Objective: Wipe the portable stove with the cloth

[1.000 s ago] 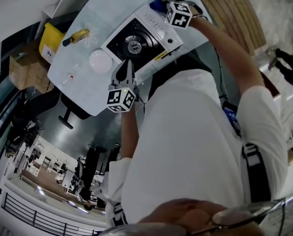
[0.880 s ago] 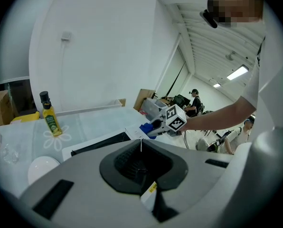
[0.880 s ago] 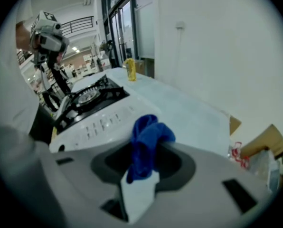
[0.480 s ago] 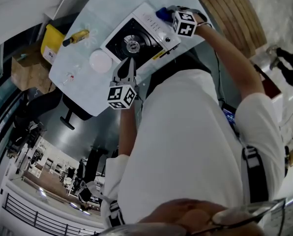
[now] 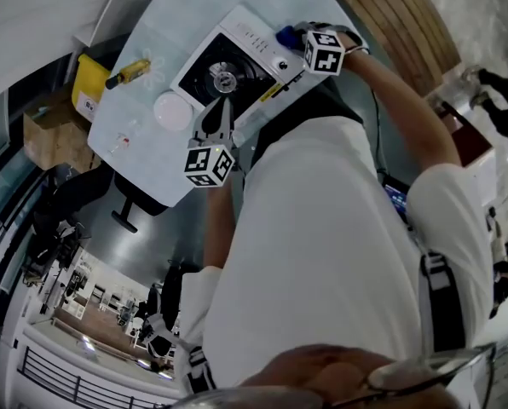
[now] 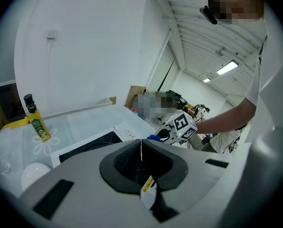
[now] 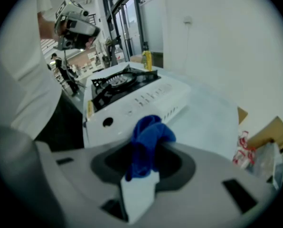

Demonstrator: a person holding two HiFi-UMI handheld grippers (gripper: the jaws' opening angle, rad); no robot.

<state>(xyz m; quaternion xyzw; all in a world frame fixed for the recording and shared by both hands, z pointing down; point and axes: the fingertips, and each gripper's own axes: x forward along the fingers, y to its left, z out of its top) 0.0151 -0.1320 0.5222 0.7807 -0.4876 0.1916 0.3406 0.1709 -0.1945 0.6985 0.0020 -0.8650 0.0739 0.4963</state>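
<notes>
The white portable stove (image 5: 237,54) with a black burner top sits on the pale table (image 5: 164,20). My right gripper (image 5: 292,36) is shut on a blue cloth (image 5: 283,34) at the stove's control-panel edge, near the knob. In the right gripper view the cloth (image 7: 148,134) bunches out of the gripper (image 7: 148,148) just short of the stove's front panel (image 7: 136,103). My left gripper (image 5: 223,107) hovers at the stove's near side, shut and holding nothing. In the left gripper view its jaws (image 6: 141,145) meet in a thin line above the stove (image 6: 91,144).
A small yellow-green bottle (image 5: 128,69) and a white round dish (image 5: 173,109) lie left of the stove. A yellow bin (image 5: 88,83) and a cardboard box (image 5: 49,135) stand beyond the table's left edge. An office chair base (image 5: 126,211) is below the table.
My right gripper has slid with the cloth along the stove's control-panel edge towards the knob end. The left gripper has barely moved.
</notes>
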